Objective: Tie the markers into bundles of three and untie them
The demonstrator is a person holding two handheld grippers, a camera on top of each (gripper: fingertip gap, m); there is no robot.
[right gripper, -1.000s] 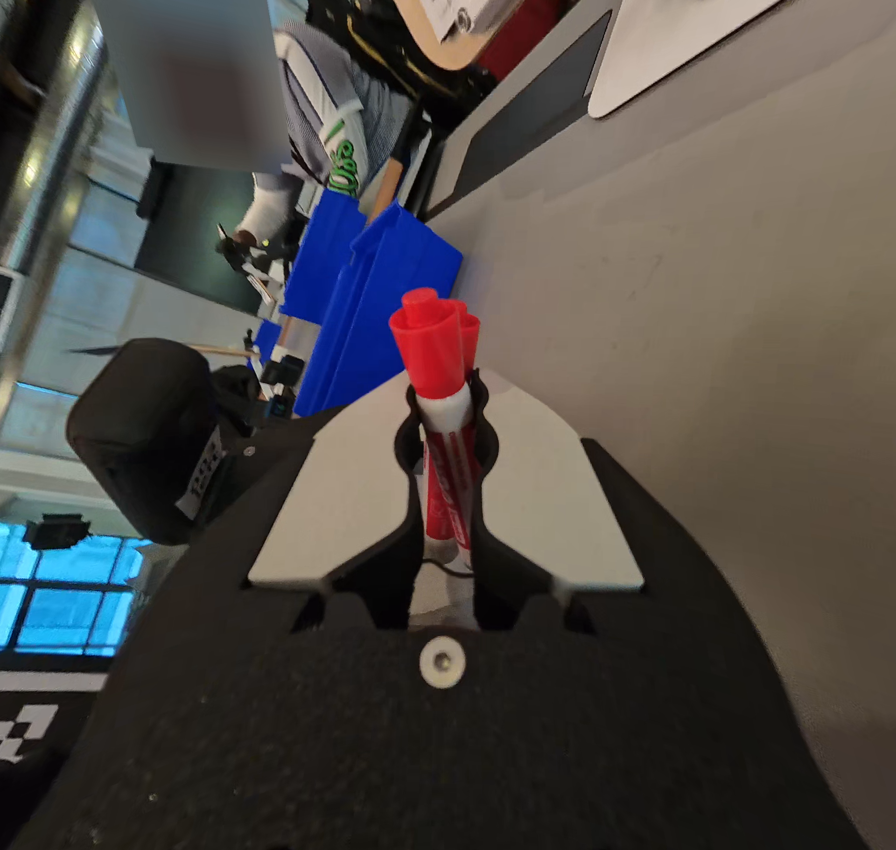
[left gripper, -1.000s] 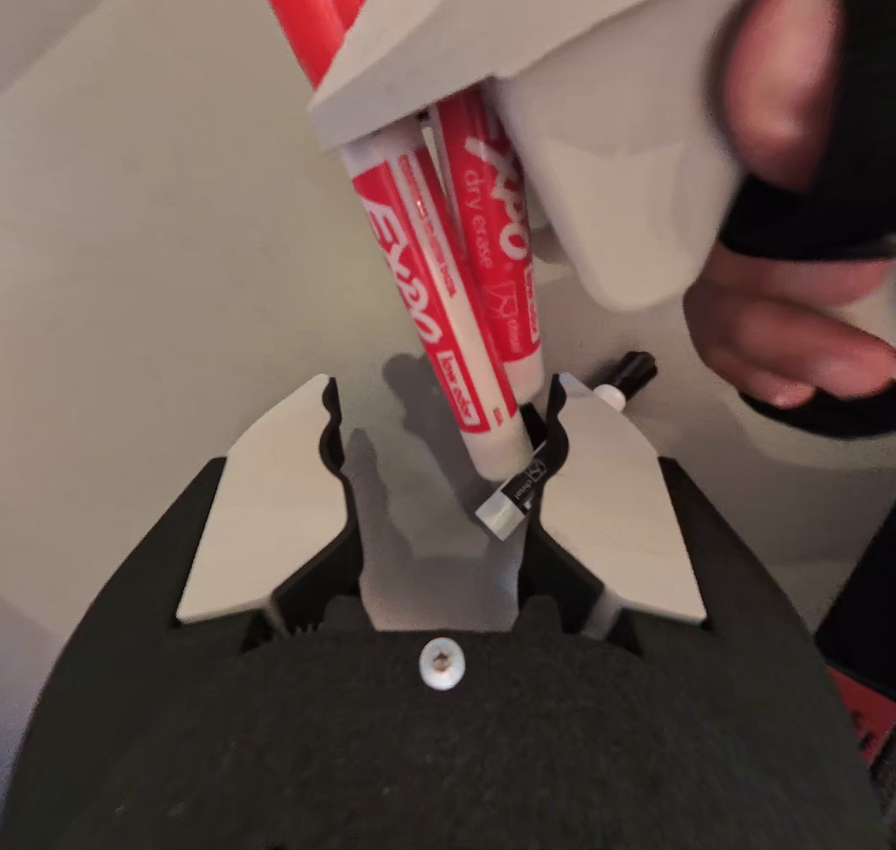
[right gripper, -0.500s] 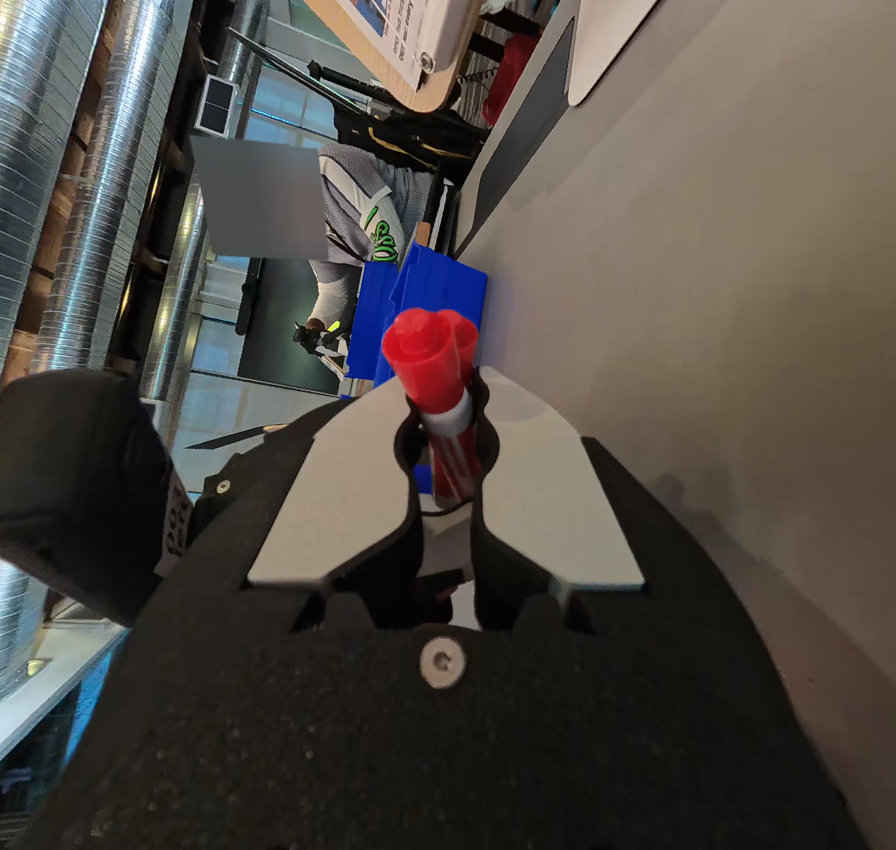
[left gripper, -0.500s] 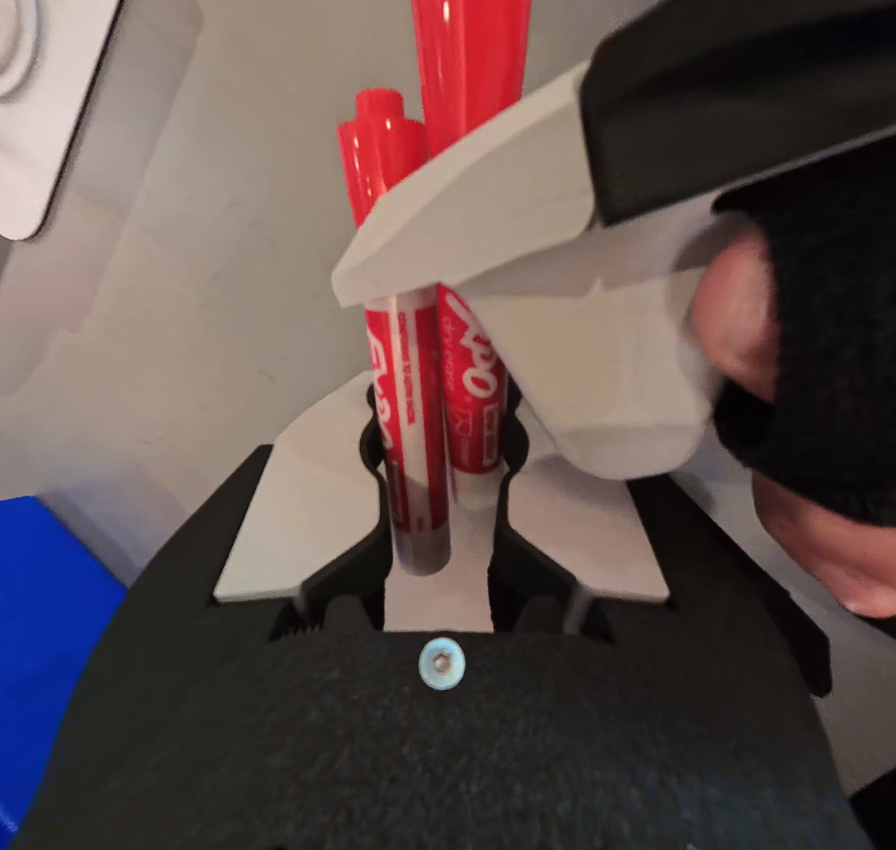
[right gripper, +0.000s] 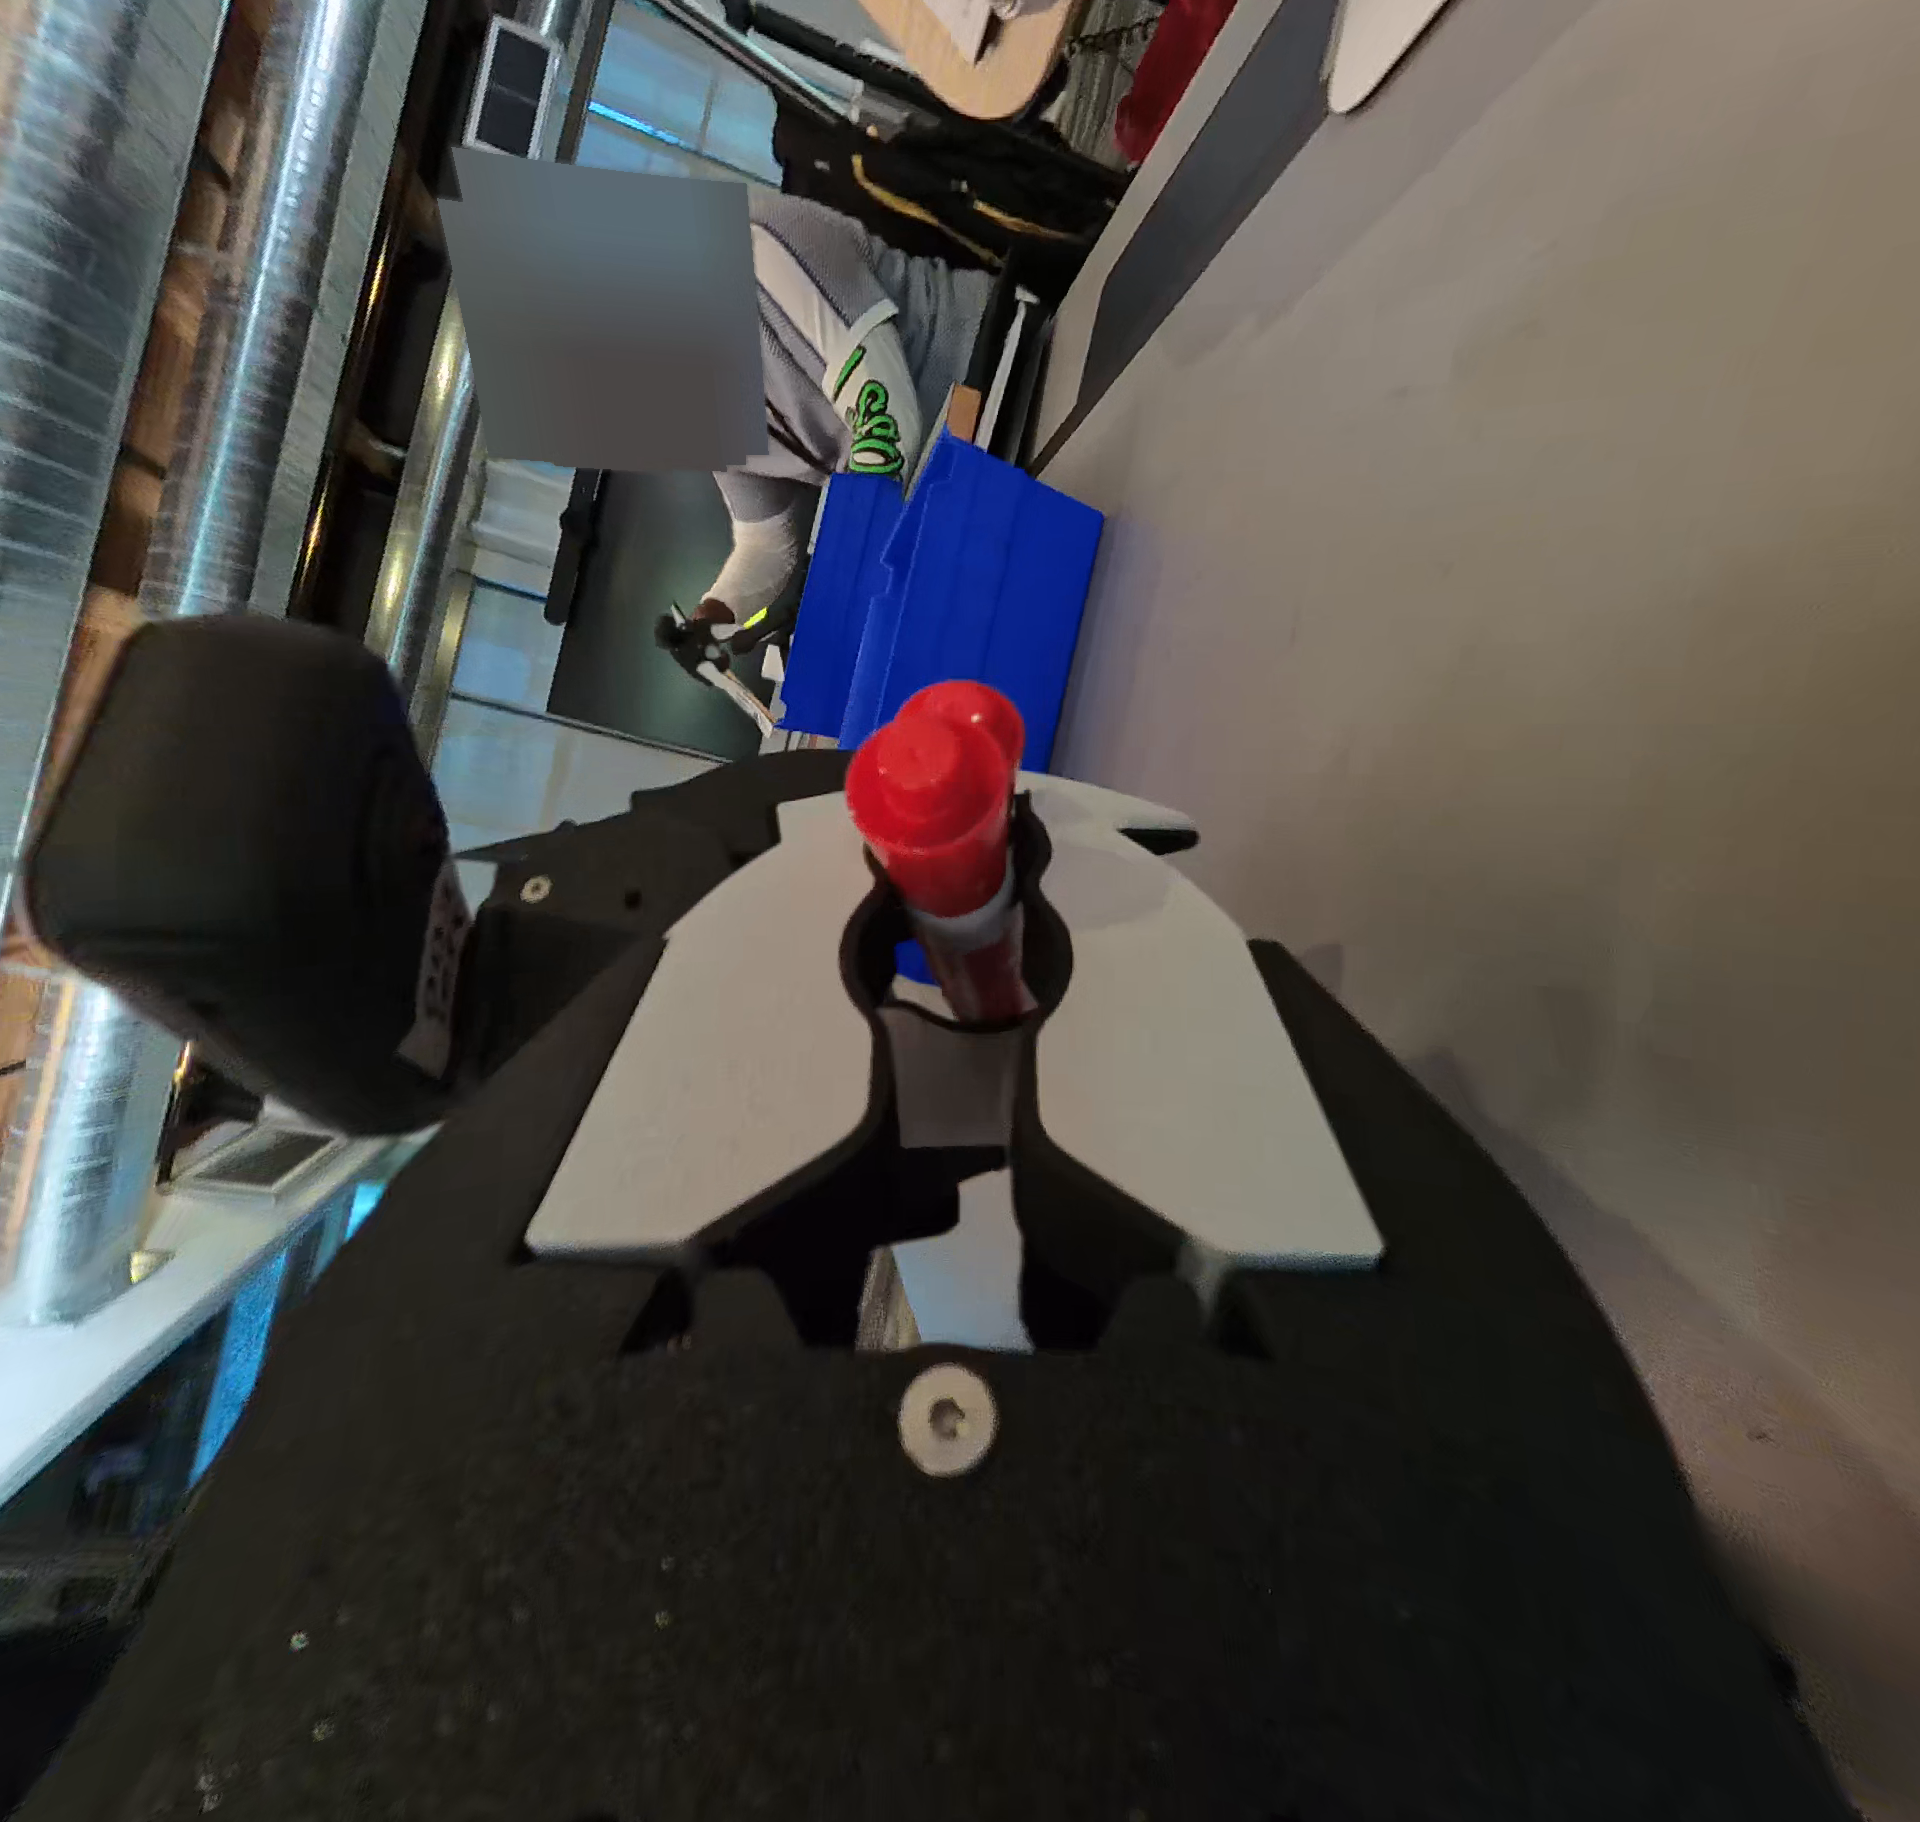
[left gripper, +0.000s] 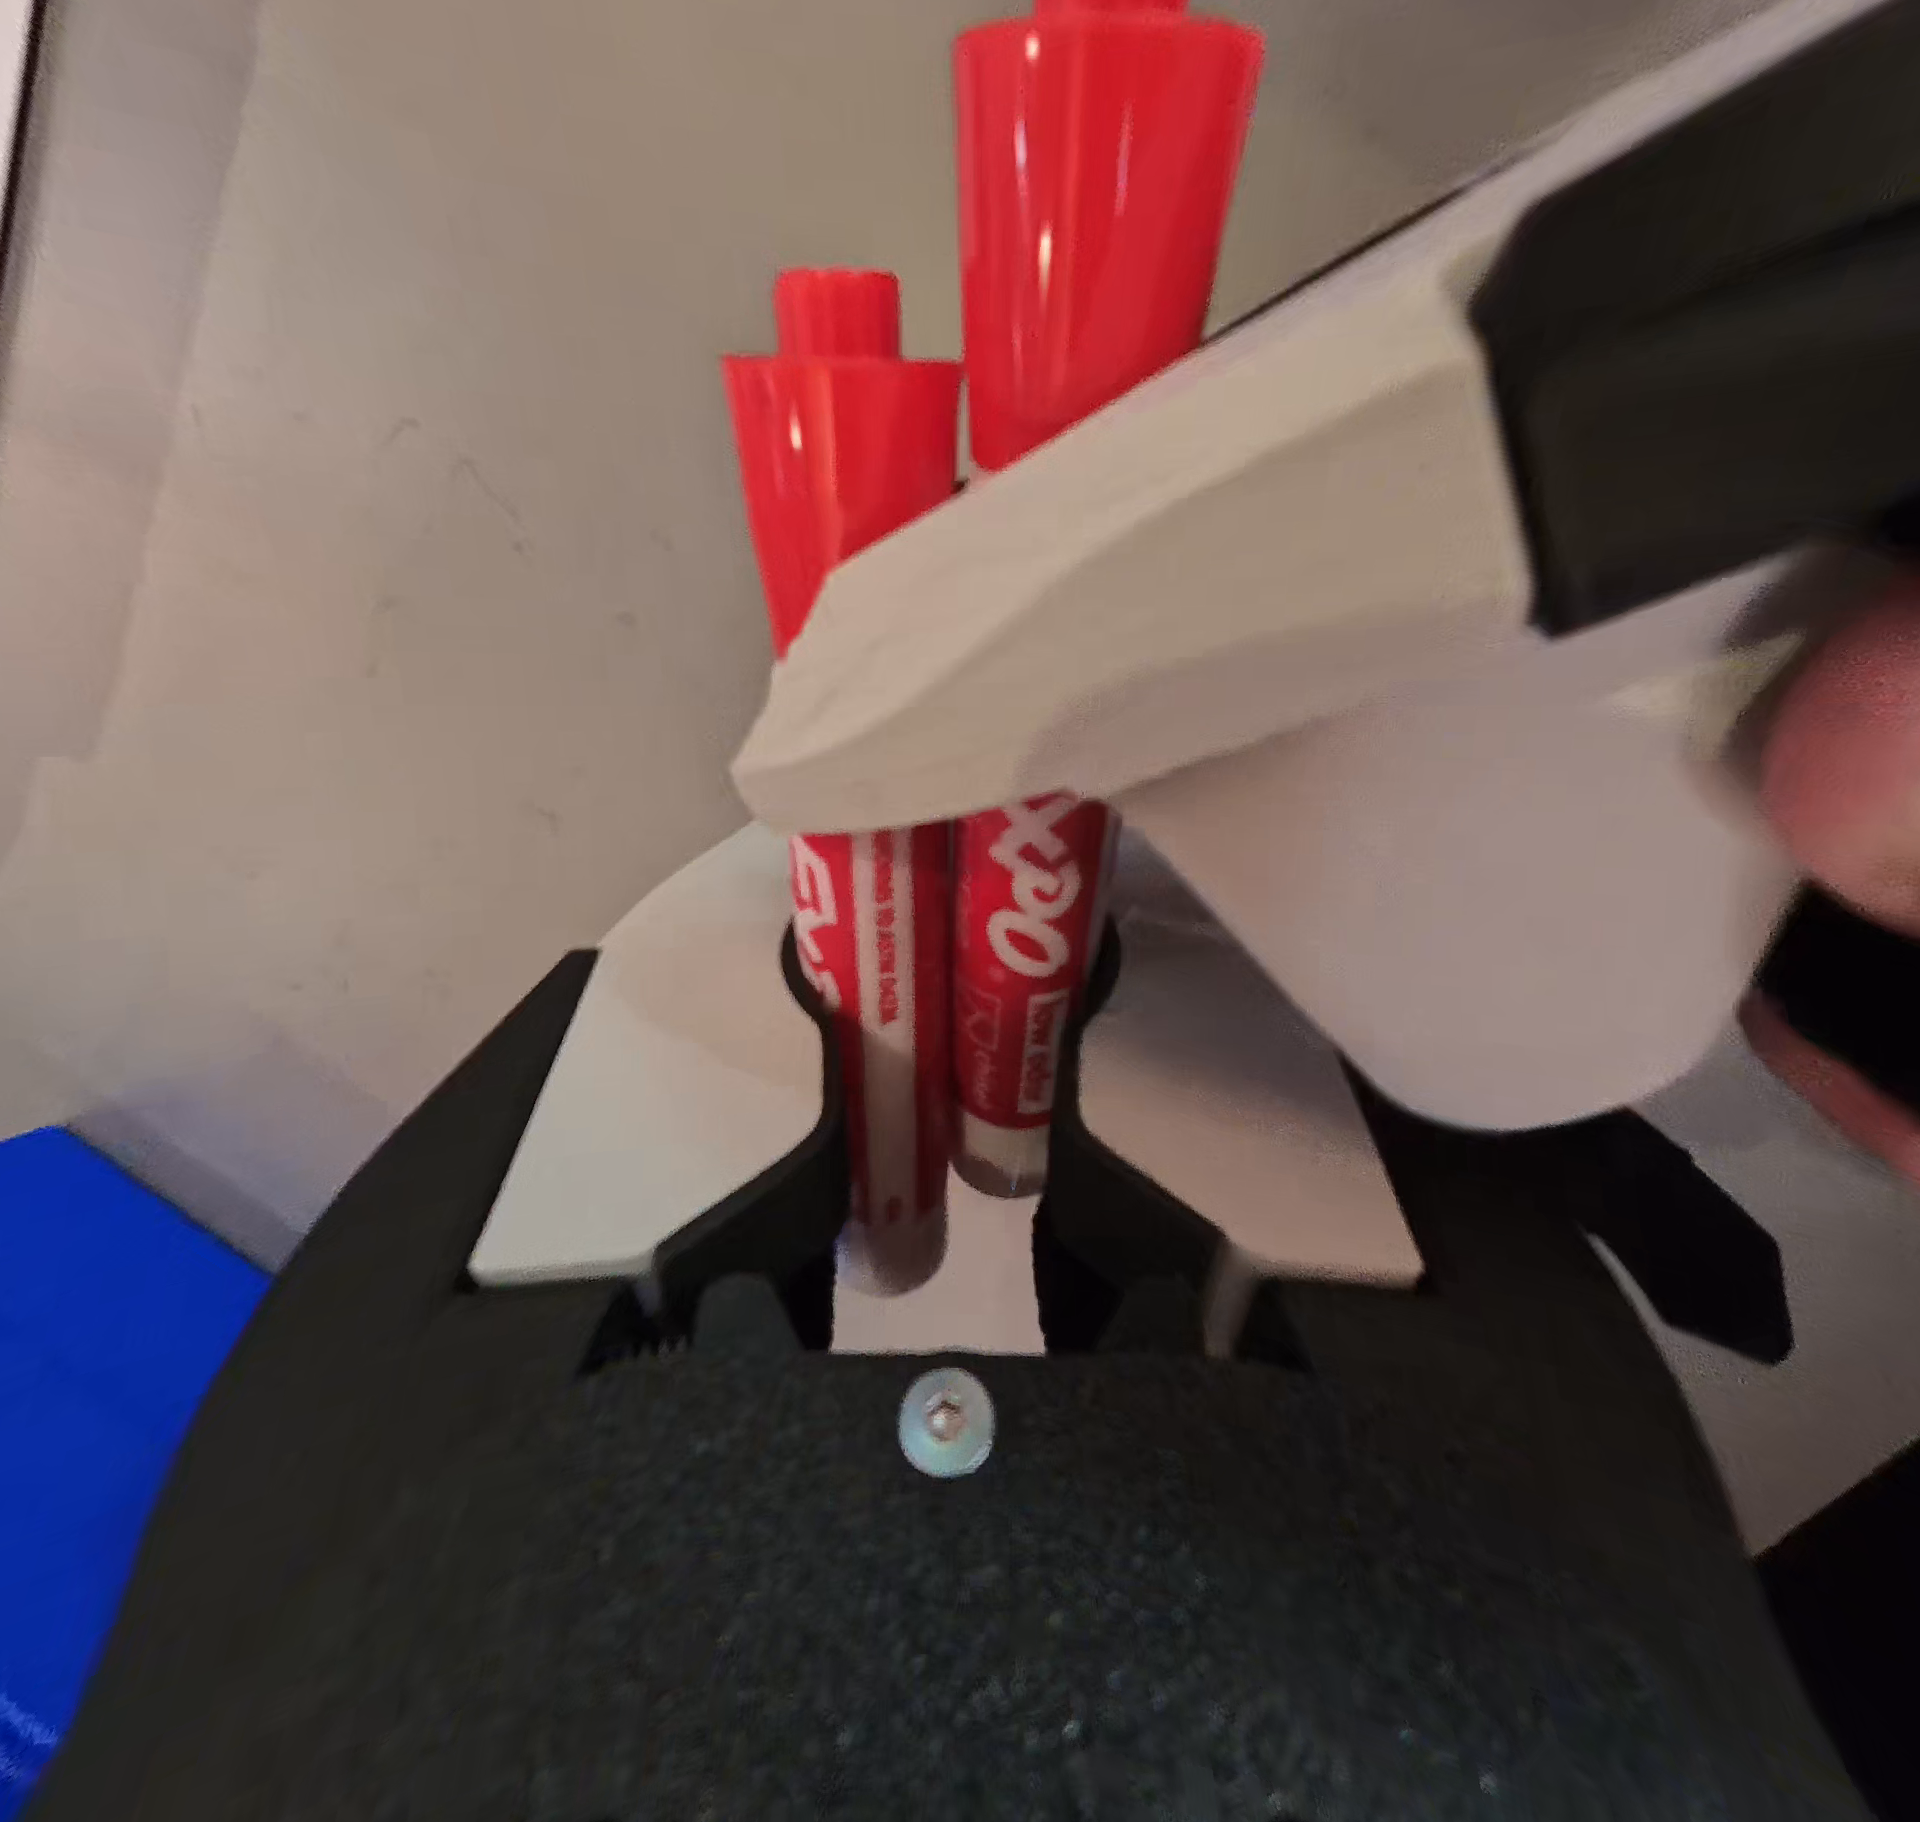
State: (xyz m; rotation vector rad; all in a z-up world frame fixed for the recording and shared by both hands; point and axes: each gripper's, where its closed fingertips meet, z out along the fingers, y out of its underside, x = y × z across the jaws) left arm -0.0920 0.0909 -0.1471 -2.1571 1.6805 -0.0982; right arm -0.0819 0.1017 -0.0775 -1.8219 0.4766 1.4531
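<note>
Two red markers [left gripper: 1101, 214] stand side by side in the left wrist view, caps pointing away. My left gripper [left gripper: 945, 951] is shut on their lower barrels. My right gripper's white finger [left gripper: 1143, 650] crosses from the right and clamps the same markers higher up. In the right wrist view my right gripper [right gripper: 961, 837] is shut on the red markers [right gripper: 935, 785], whose caps point at the camera from the round notch. A thin dark band seems to loop the barrels there. The left gripper's black body [right gripper: 239, 868] shows at left.
A gloved hand [left gripper: 1849, 785] holds the right gripper. The grey table [right gripper: 1507, 629] runs along the right. A blue bin [right gripper: 966, 577] stands near the far table edge and also shows in the left wrist view [left gripper: 83, 1357]. A person [right gripper: 831, 338] stands beyond.
My left gripper was open with the marker ends hanging between its fingers; it has moved up along the barrels and closed on them. The right gripper kept its hold and tilted.
</note>
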